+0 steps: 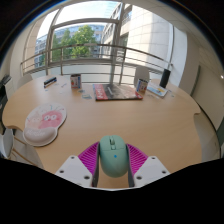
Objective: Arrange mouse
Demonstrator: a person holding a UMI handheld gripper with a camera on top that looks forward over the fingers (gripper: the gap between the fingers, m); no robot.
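A pale green computer mouse (113,155) sits between my two fingers, its nose pointing away from me. The pink pads press against both its sides, so my gripper (113,160) is shut on it. It hangs above the light wooden table (150,125). A round pink and white mouse pad (45,123) lies on the table ahead and to the left of the fingers.
Books or magazines (112,92) lie at the table's far side, with small upright items (75,81) beside them and a dark object (165,77) at the far right. White chairs (15,147) stand at the left. Large windows are beyond.
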